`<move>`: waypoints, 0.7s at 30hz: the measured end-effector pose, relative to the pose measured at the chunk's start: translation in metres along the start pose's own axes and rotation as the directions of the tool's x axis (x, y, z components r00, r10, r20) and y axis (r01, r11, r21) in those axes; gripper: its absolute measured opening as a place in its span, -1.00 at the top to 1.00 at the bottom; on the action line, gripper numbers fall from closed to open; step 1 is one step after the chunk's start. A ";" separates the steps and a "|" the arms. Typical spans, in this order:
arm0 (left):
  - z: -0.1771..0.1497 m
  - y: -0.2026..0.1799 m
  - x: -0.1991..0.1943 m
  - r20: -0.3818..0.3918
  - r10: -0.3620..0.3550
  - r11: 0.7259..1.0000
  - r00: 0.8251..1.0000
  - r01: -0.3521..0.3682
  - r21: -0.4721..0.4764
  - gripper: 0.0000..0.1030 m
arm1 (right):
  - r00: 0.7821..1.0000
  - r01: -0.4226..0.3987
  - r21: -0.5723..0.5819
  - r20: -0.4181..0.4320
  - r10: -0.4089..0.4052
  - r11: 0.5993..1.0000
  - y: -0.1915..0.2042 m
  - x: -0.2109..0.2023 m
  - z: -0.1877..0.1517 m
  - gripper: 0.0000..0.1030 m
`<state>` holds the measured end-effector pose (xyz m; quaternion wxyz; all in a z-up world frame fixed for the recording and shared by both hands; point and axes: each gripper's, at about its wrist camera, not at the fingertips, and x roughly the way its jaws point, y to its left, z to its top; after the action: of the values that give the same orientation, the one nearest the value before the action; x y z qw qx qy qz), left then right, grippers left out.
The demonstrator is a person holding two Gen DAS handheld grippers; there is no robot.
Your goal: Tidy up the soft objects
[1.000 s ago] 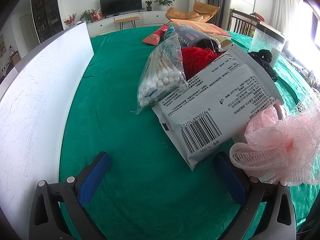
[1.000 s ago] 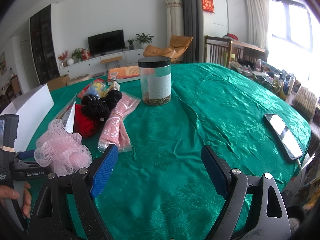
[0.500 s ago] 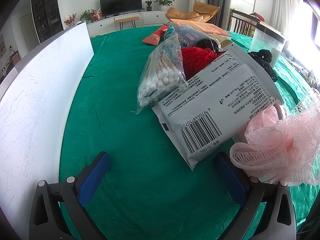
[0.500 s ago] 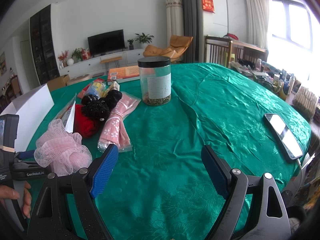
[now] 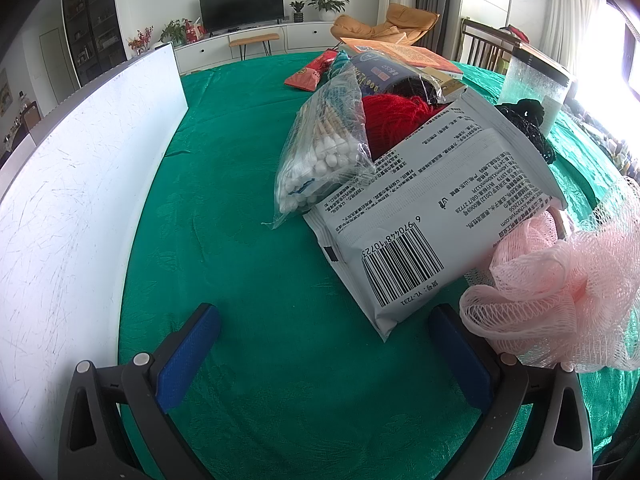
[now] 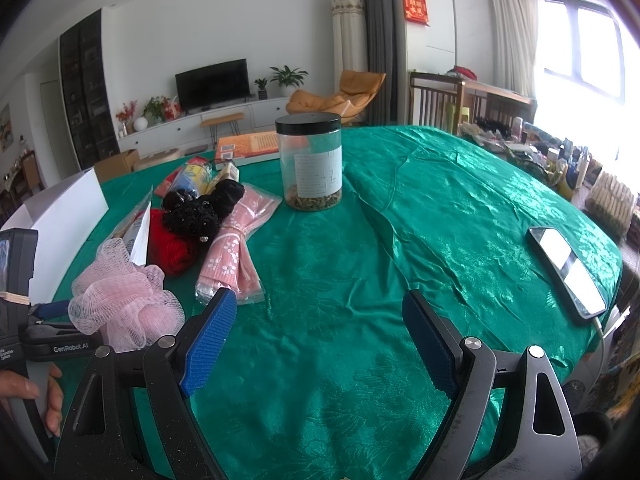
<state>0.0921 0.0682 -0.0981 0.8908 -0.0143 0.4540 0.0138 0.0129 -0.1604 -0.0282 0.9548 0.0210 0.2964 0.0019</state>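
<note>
Left gripper [image 5: 324, 344] jaws wide, empty, over green tablecloth [image 5: 248, 264]. Grey wipes pack [image 5: 432, 216], barcode 6970448 10723, YL-7231, just ahead of right finger; pink mesh loofah [image 5: 560, 296] touching that finger; cotton swab bag [image 5: 324, 156] ahead. Right gripper [image 6: 320, 340] jaws wide, empty; jar [image 6: 312, 164] beyond, phone [image 6: 568, 268] right. "GenRobot.AI" on left gripper.

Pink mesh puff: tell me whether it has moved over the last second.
No. The puff keeps its place against the barcode pack and the jar.
</note>
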 end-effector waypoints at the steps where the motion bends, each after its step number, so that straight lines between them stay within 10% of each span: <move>1: 0.000 0.000 0.000 0.000 0.000 1.000 1.000 0.000 0.000 -1.00 | 1.000 0.000 0.001 -0.001 0.000 1.000 0.000 0.000 0.000 -0.69; 21: 0.000 0.000 0.000 0.001 0.001 1.000 1.000 -0.001 -0.003 -1.00 | 1.000 0.000 0.003 -0.002 0.000 1.000 -0.001 0.002 -0.002 -0.69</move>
<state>0.0921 0.0678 -0.0982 0.8910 -0.0152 0.4536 0.0150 0.0137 -0.1617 -0.0310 0.9545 0.0225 0.2975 0.0014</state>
